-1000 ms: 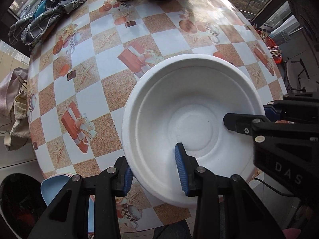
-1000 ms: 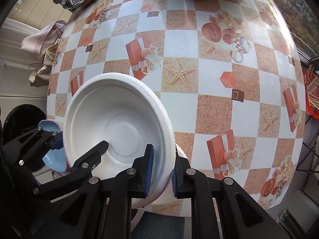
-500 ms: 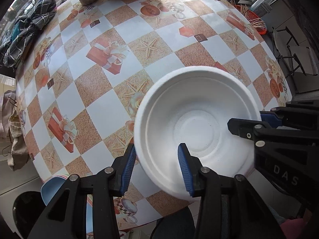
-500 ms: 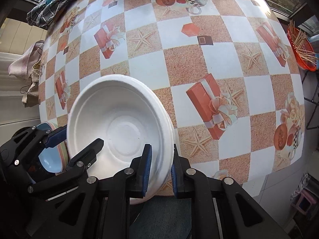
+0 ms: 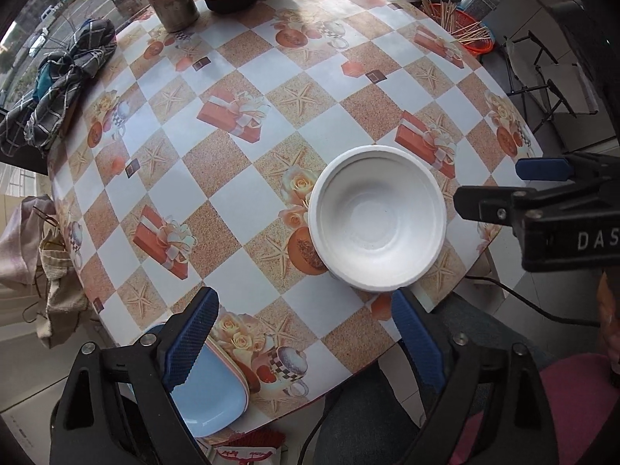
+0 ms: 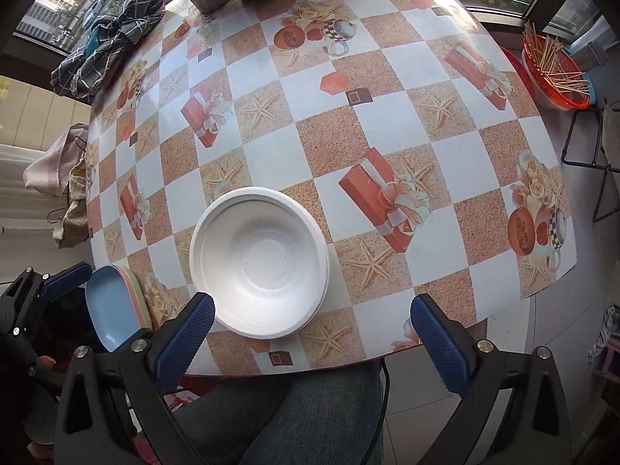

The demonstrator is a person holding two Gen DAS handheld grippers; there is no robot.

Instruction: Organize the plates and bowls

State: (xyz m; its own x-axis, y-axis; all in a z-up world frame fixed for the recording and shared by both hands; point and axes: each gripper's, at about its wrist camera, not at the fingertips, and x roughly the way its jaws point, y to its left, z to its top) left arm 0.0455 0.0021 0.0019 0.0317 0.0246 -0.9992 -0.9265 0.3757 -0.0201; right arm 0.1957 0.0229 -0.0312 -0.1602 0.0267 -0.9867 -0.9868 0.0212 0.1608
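Looking down both cameras, I see the white bowl (image 5: 376,217) resting upright on the table (image 5: 240,201) near its front edge. My left claw (image 5: 306,329) and right claw (image 6: 310,329) have just been opening; both now stand spread and empty above the bowl's near rim, clear of it.

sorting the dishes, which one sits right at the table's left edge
The blue plate, top of a small stack overhanging that edge; the white bowl sits further in.
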